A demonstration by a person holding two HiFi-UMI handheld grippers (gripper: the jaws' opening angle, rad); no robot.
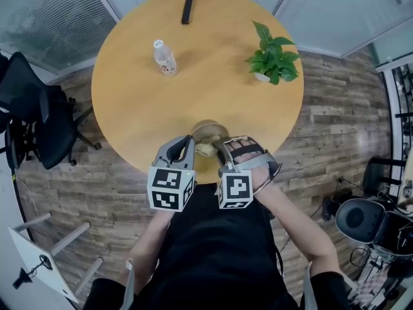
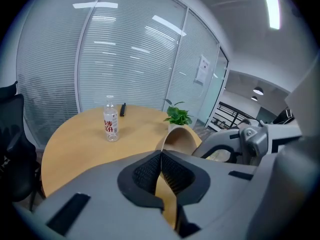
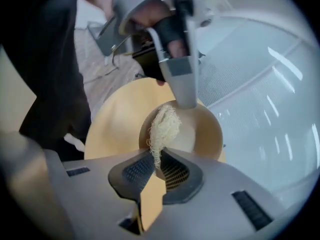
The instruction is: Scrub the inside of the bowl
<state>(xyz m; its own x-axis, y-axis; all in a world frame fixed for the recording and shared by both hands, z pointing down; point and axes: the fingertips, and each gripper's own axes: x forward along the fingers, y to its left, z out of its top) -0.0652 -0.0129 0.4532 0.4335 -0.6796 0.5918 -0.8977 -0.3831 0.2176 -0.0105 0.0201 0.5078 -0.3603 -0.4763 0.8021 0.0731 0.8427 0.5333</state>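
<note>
Your right gripper (image 3: 159,166) pinches a pale fibrous scrub pad (image 3: 164,128), which points up-frame into the tan wooden bowl (image 3: 207,134) at frame centre. Your left gripper (image 2: 161,168) clamps that bowl's rim, at the lower edge of the round wooden table (image 1: 148,95).

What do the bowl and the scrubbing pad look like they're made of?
Bowl: probably wood or bamboo, though matte plastic is possible; even tan colour, thin wall, dull sheen. Scrubbing pad: looks like loofah or coarse plant fibre; pale cream, with loose frayed strands at its edges.
</note>
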